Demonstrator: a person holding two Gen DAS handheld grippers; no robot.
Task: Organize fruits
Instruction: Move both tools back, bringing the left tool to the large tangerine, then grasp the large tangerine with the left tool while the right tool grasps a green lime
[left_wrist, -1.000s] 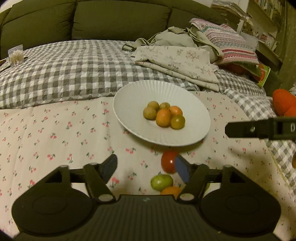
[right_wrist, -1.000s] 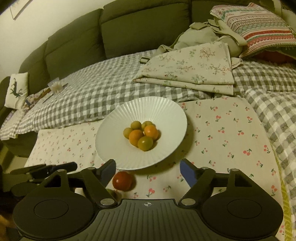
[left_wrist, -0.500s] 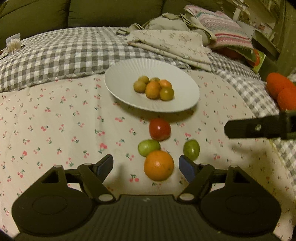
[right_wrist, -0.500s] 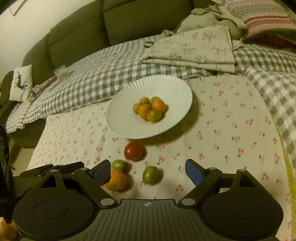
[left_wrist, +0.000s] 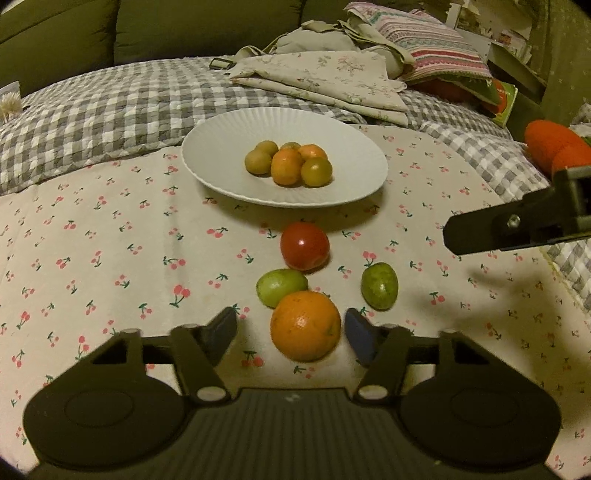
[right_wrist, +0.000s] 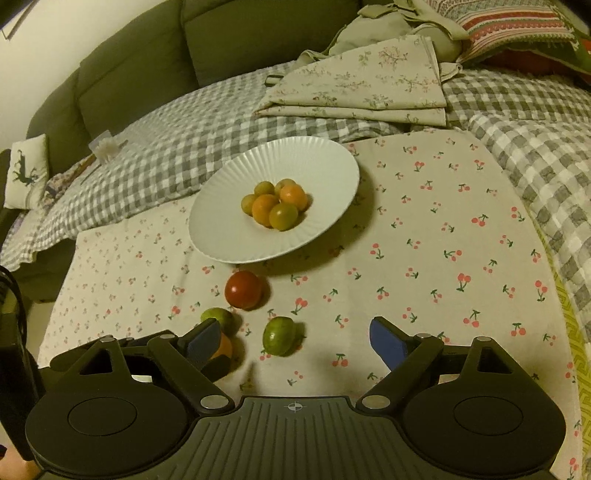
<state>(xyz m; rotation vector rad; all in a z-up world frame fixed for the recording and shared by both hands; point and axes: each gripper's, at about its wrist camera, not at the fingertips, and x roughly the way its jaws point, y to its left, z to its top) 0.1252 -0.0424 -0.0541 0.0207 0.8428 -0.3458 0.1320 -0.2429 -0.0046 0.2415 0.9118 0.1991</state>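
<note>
My left claw (left_wrist: 290, 330) is open wide and holds nothing; the big orange (left_wrist: 305, 325) sits right between its two fingers, not yet touched; my right claw (right_wrist: 291, 341) is open wide too and holds nothing, and it hangs over the cherry cloth (right_wrist: 424, 236) near the lone green fruit (right_wrist: 279, 336).

I think the orange is round, firm and a bit heavy, with bumpy skin that should not slip much; I would pinch it across its fat middle, one finger on each side; if I pinch too high it may pop out and roll.

The red tomato (left_wrist: 304, 245) looks smooth and shiny, so I guess it is slippery and soft; a hard pinch could squash it; the green fruit by the orange (left_wrist: 281, 287) touches the orange on its far side, so a push on the orange may bump it away.

The white plate (left_wrist: 221, 147) sits past the tomato, with five small fruits (left_wrist: 288, 164) in a heap in its middle; I think there is room around the heap; the plate could break, so fruit should go down gently.

All this lies on a soft bed, not a hard bench, so things may wobble; folded cloth (left_wrist: 325, 81) and a striped pillow (left_wrist: 428, 44) are well apart at the back; nothing stands between the orange and the plate but the tomato and the green fruit.
</note>
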